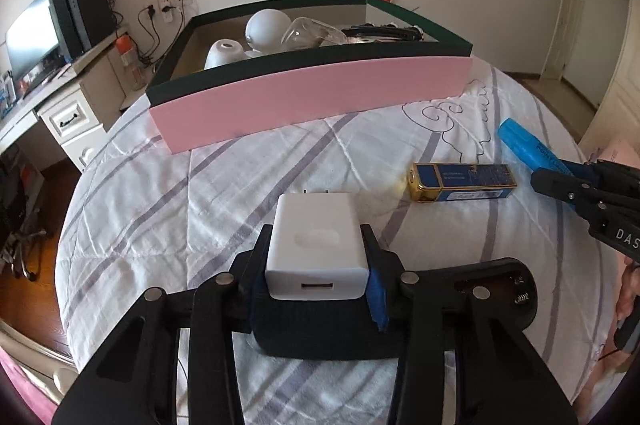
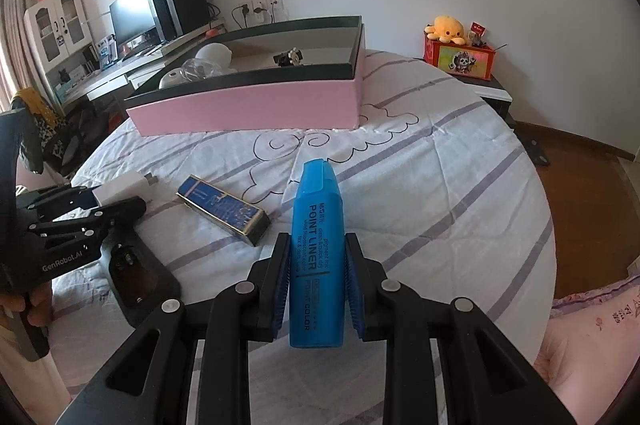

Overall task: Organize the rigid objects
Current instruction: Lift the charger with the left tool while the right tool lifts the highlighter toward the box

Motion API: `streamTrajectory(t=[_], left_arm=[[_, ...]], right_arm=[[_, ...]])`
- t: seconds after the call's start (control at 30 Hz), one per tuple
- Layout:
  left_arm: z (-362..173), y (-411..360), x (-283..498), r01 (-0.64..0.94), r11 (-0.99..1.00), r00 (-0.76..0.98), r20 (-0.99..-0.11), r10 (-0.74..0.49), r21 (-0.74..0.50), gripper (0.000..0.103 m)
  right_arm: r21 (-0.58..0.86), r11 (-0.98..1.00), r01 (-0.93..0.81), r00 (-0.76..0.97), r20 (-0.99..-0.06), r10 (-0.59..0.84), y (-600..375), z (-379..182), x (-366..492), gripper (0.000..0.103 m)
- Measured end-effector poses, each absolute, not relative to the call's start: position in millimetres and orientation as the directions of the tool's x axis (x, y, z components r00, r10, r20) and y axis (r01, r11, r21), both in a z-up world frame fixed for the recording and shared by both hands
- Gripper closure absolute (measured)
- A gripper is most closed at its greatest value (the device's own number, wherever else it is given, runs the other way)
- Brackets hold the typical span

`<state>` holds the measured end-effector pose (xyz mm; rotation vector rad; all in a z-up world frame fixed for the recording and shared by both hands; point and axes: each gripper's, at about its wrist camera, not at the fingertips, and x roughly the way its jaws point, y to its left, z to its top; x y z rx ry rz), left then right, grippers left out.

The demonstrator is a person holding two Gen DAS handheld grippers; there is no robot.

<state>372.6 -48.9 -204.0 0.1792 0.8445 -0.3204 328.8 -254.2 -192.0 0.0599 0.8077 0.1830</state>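
Left wrist: left gripper (image 1: 318, 257) sits at 6 o'clock with its jaws closed partway on the charger (image 1: 314, 245), pads against both sides, USB port facing the camera, prongs toward the box (image 1: 312, 93) at 12. Charger looks lifted just off the quilt (image 1: 160, 193), though I can't tell the clearance. Lighter (image 1: 464, 182) lies loose at 3 o'clock; battery holder (image 1: 512, 289) lies at 4, half under the linkage. Right gripper (image 1: 538, 172) enters at 3 holding the marker (image 1: 528, 145). Box already holds white globes and glassware. Right wrist: right gripper (image 2: 316, 279) at 6 has its jaws nearly closed around the marker (image 2: 318, 245), cap pointing to 12 at the box (image 2: 248, 105). Left gripper (image 2: 120, 195) at 9 carries the charger (image 2: 120, 191); lighter (image 2: 224, 211) lies between the two grippers, battery holder (image 2: 140, 281) at 8. Risks, as I judge them: the charger is smooth and gripped near its rear, so it could pivot or slip out on a fast swing. The marker is gripped low on a tapered body and could slide forward. Both grippers heading for the box together could clash. Dropping either item onto the glassware could crack it, so aim for the bare floor of the box.
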Motion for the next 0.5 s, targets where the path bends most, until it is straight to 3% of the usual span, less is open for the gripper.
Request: streamTrajectory(t=[0.27,0.5], left_arm=[[-189,-36,361,0.294,0.955,0.668,-0.724,-0.174,0.041,0.063],[-141,-12,329,0.234,0.971,0.765,-0.626,-0.150,0.054,0.063]], right_arm=[[0.120,0.982,-0.146,0.698,-0.691,0.188,-251,-182,324,0.077],[0.106,0.978,-0.180,0.758,-0.618,0.206,-237,-144,305,0.077]])
